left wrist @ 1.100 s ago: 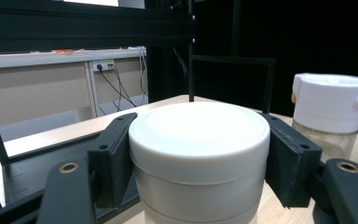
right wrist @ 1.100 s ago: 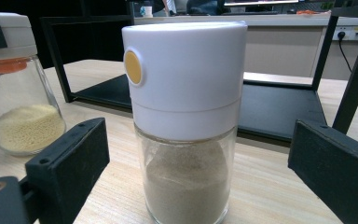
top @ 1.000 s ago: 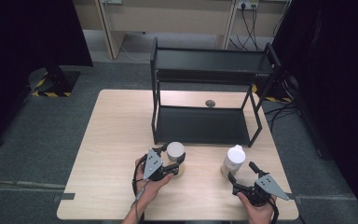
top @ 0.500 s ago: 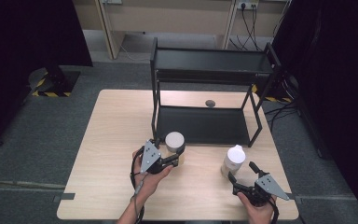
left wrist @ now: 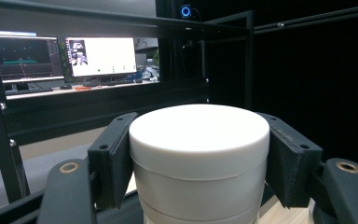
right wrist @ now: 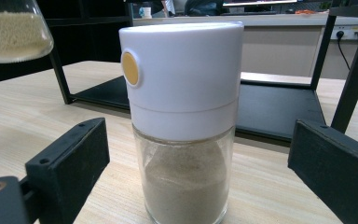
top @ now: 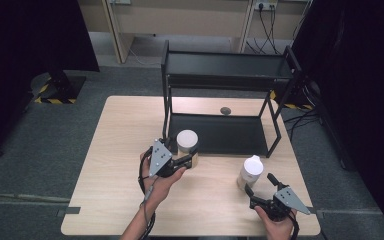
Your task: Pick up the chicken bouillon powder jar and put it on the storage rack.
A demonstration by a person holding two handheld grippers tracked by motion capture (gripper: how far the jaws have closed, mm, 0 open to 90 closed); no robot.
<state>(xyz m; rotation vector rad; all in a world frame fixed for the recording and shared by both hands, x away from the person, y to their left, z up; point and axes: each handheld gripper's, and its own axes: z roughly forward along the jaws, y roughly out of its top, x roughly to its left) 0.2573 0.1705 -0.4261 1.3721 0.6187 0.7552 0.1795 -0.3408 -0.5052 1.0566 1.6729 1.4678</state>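
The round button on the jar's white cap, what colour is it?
Yellow-orange button, clearest in the right gripper view.

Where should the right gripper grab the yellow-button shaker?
On the white cap, coming in level from the near table edge. The shaker stands upright and free, centred between the open right gripper pads; the cap is straight-walled, less slippery than glass.

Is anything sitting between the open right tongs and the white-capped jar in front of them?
Nothing visible. The jar stands upright on the table directly ahead of the right tongs, whose jaws are spread wide to either side of it without touching it. Bare tabletop lies between them. The shelf rack stands behind the jar.
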